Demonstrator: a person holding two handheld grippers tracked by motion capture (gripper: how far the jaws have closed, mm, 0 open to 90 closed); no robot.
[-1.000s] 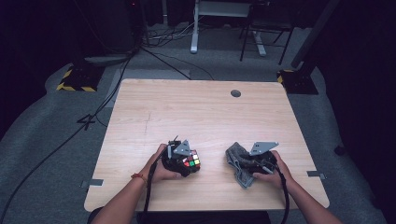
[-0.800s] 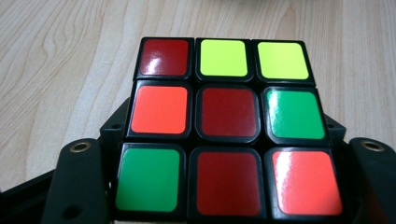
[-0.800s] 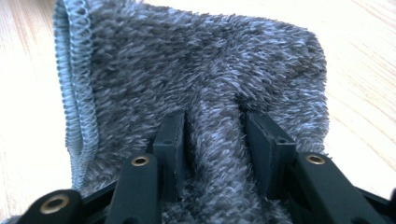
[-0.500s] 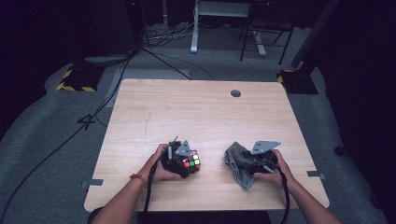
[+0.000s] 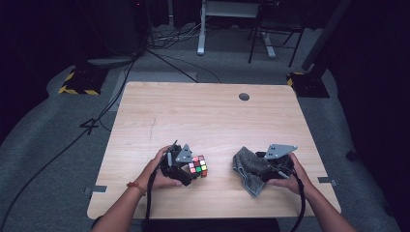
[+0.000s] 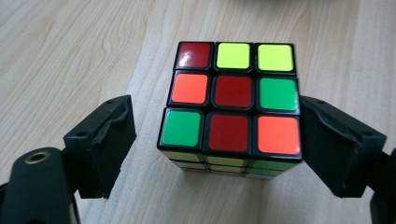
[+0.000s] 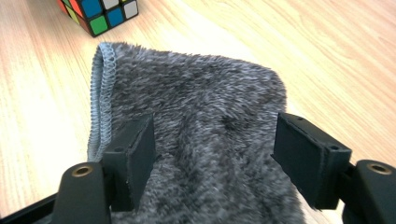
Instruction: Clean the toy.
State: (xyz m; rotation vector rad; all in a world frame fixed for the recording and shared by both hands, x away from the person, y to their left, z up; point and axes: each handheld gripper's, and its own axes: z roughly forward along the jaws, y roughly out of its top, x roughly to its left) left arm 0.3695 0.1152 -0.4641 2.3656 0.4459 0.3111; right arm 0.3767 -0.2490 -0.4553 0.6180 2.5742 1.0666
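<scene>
Since the earlier frame both our claws have just been opening: the left claw (image 6: 212, 154) now straddles the puzzle cube (image 6: 232, 100) loosely, the right claw (image 7: 212, 154) gapes over the grey cloth (image 7: 201, 140). Both rest released on the surface (image 5: 203, 116); withdrawing seemingly remains.

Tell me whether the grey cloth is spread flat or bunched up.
Bunched up. The grey cloth lies crumpled in a heap on the table, between the open right gripper jaws, which have just been opening.
</scene>
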